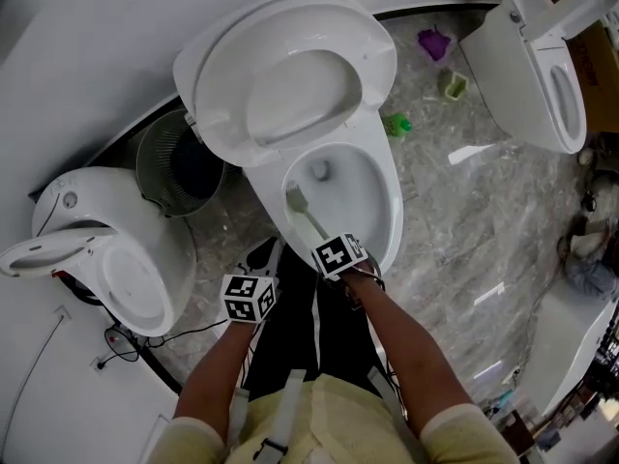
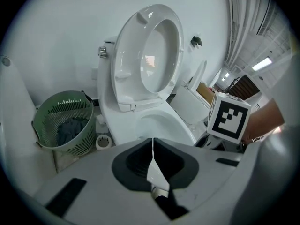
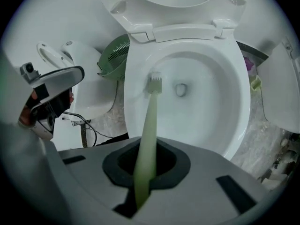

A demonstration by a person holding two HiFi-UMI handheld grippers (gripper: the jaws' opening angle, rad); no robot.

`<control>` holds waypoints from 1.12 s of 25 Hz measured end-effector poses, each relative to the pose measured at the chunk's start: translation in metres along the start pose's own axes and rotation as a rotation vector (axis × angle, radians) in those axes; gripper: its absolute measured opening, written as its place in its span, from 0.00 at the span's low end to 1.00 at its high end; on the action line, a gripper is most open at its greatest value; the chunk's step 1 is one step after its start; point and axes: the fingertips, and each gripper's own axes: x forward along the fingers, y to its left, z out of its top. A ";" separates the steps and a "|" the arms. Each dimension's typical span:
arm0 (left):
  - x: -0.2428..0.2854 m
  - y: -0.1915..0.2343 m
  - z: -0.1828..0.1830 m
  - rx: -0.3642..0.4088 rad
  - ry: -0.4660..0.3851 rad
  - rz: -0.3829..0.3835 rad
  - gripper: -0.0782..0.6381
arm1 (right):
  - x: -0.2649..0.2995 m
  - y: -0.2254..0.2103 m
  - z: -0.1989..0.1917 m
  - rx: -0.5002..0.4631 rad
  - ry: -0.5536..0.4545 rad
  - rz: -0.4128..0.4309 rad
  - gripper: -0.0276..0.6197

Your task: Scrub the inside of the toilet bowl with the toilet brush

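Pinched in the right hand-held gripper (image 3: 144,168), the toilet brush (image 3: 151,116) points straight ahead, bristles at the toilet bowl's (image 3: 211,111) left wall.

The marbled floor (image 1: 455,230) bears the toilet (image 1: 389,196), a mesh basket (image 1: 153,155) and a small green object (image 1: 397,124).

— What goes missing at the top of the right gripper view?
— The raised seat (image 3: 154,14), cut by the edge. At the left, the green basket (image 3: 115,55) sits half behind the bowl's rim (image 3: 127,93).
— And the head view's lower right?
— Clutter (image 1: 571,385), too small to name.
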 end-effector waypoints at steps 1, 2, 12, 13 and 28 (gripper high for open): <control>0.004 0.000 0.005 0.004 -0.001 -0.004 0.13 | -0.001 -0.002 0.005 0.005 -0.004 0.000 0.09; 0.007 -0.001 0.010 0.008 -0.002 -0.008 0.13 | -0.001 -0.005 0.009 0.012 -0.009 0.000 0.09; 0.030 -0.016 0.042 0.058 0.006 -0.064 0.13 | -0.019 -0.041 0.048 0.187 -0.106 -0.008 0.09; 0.031 -0.018 0.043 0.063 0.008 -0.069 0.13 | -0.021 -0.047 0.048 0.207 -0.114 -0.018 0.09; 0.023 -0.068 0.055 0.156 0.005 -0.117 0.13 | -0.073 -0.065 -0.049 0.317 -0.174 -0.026 0.09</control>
